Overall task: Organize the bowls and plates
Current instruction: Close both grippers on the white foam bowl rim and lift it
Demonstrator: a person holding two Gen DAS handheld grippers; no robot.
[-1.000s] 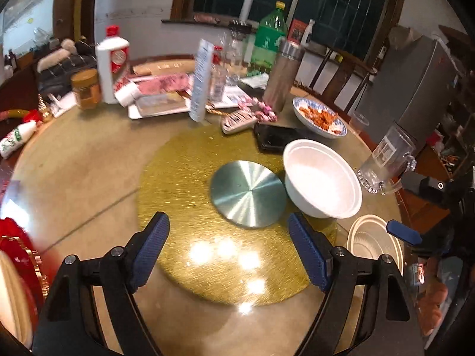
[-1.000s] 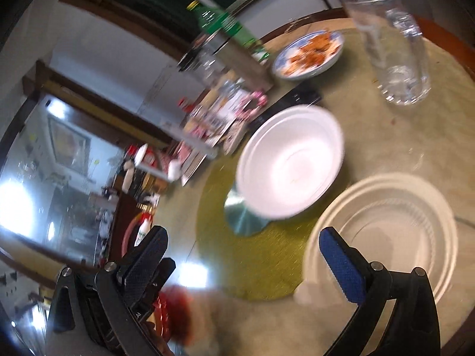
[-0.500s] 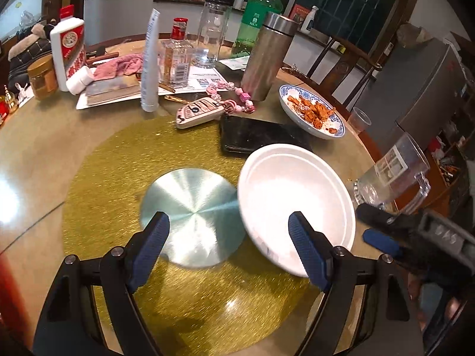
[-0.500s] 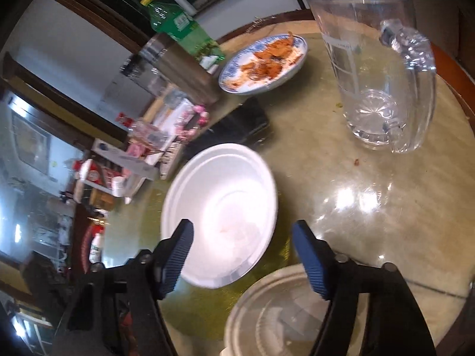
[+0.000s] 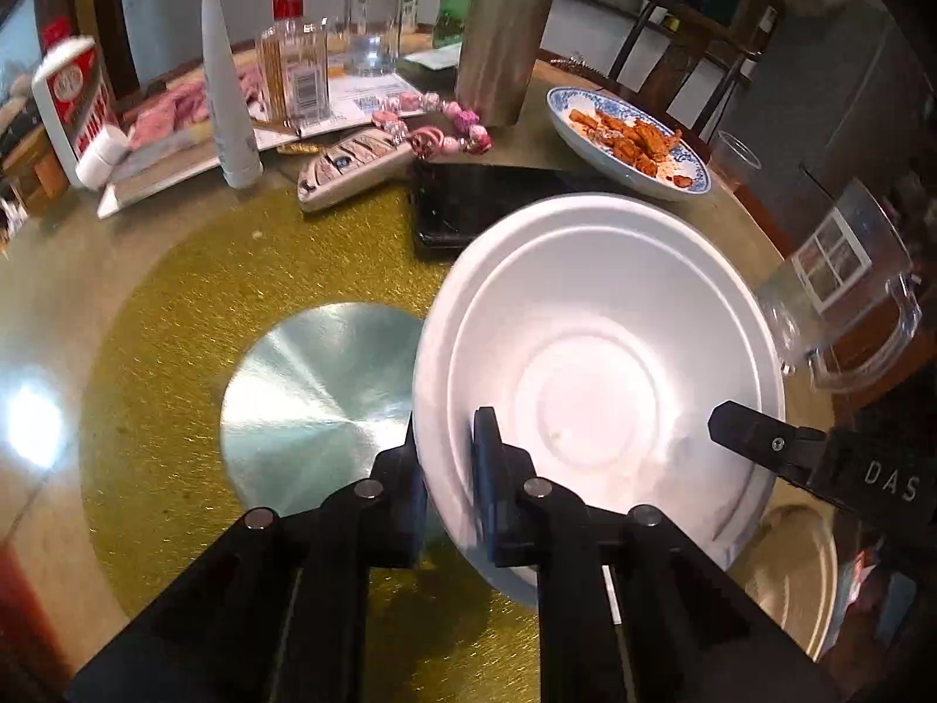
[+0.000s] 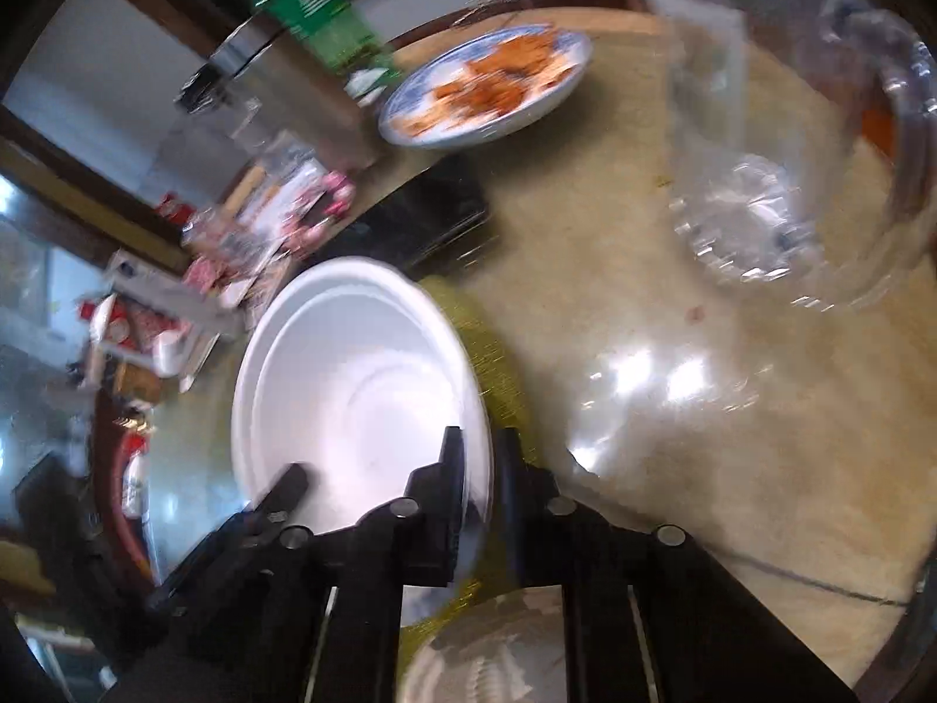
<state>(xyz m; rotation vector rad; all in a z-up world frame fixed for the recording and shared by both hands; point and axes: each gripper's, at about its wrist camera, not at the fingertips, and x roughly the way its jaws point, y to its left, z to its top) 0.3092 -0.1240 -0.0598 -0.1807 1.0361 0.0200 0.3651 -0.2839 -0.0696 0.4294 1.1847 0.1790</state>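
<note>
A white bowl point(image 5: 591, 351) sits at the right edge of the gold turntable point(image 5: 175, 322). My left gripper point(image 5: 448, 468) has its jaws closing tight on the bowl's near left rim, one blue pad inside and one outside. My right gripper point(image 6: 480, 468) is likewise closing on the opposite rim of the same white bowl point(image 6: 351, 375), with the rim pinched between its pads. One right finger point(image 5: 738, 427) shows in the left wrist view. A cream ribbed plate point(image 6: 486, 644) lies below the bowl, near the table's edge.
A blue-rimmed plate of fried food point(image 5: 629, 140) and a black phone point(image 5: 486, 205) lie just behind the bowl. A clear glass pitcher point(image 5: 843, 293) stands to its right. A steel flask point(image 5: 503, 29), bottles, keys and papers crowd the far side. A silver disc point(image 5: 316, 398) marks the turntable's centre.
Both grippers came down and forward to the white bowl and went from wide open to shut on its rim, left and right sides.
</note>
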